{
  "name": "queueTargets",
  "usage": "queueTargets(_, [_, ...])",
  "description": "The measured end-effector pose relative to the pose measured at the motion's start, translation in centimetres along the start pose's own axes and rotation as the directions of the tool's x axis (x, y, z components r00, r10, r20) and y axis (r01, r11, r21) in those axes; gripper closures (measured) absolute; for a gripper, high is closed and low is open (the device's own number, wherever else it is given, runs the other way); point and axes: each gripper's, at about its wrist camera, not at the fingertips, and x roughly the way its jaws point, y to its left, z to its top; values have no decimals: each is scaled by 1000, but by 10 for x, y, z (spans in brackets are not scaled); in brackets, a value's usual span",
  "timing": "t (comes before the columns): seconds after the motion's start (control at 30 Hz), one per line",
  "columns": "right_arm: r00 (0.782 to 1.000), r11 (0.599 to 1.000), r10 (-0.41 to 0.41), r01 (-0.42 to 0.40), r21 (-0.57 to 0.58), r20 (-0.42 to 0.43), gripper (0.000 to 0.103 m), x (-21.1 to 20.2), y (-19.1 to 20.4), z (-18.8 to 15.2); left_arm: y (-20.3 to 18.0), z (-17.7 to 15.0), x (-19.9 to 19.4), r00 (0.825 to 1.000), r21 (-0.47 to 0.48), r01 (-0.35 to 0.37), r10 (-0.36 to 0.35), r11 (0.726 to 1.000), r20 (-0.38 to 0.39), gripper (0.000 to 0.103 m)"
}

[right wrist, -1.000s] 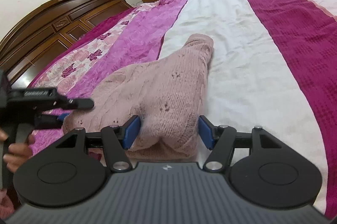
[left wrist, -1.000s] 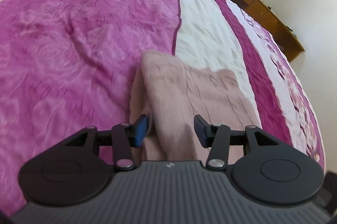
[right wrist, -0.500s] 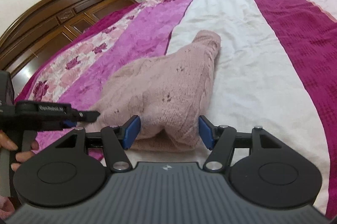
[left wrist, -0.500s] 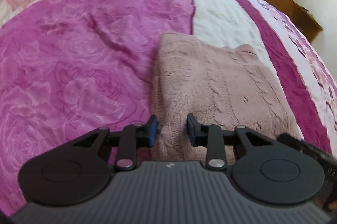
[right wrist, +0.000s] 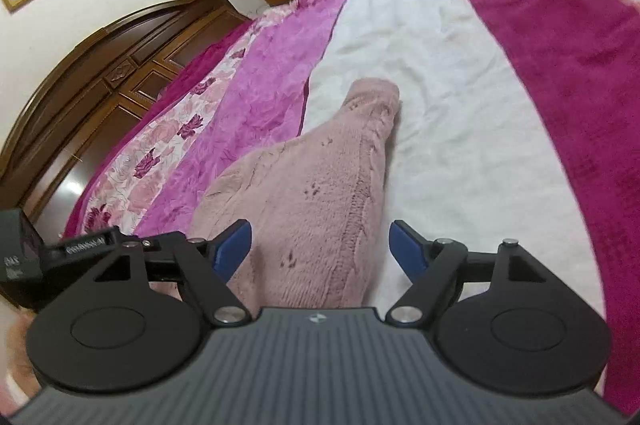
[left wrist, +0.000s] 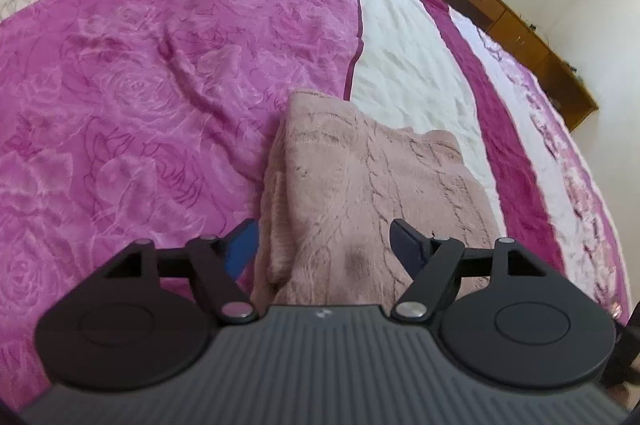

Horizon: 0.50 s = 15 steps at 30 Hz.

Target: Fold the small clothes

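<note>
A dusty-pink knitted garment (left wrist: 368, 185) lies folded on the bed; it also shows in the right wrist view (right wrist: 316, 193). My left gripper (left wrist: 324, 249) is open, its blue pads wide apart over the garment's near edge, holding nothing. My right gripper (right wrist: 320, 249) is open too, jaws spread either side of the garment's near end, holding nothing. The left gripper's body (right wrist: 84, 245) shows at the left edge of the right wrist view. The garment's near edge is hidden under both gripper bodies.
The bedspread has magenta floral (left wrist: 140, 85), white (left wrist: 400, 65) and dark magenta (right wrist: 560, 25) stripes. A dark wooden headboard (right wrist: 100, 85) stands at the left. Low wooden cabinets (left wrist: 500, 5) line the far wall under a window.
My left gripper was nearly closed on the garment's edge half a second ago and has opened wide. The right gripper stays open and has lifted slightly. The garment rests flatter.
</note>
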Motion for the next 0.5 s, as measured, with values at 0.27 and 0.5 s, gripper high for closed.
queueTargets(0.27, [997,996,35,-29,87,-69,19,35,-17,5,9,-1,28,998,-40,-7,4,999,-70,29])
queueTargets(0.5, [990,994,82,-74,80,-114,20,64,-14,-1,23,-7,38,992,-128,91,-101,988,-77,29])
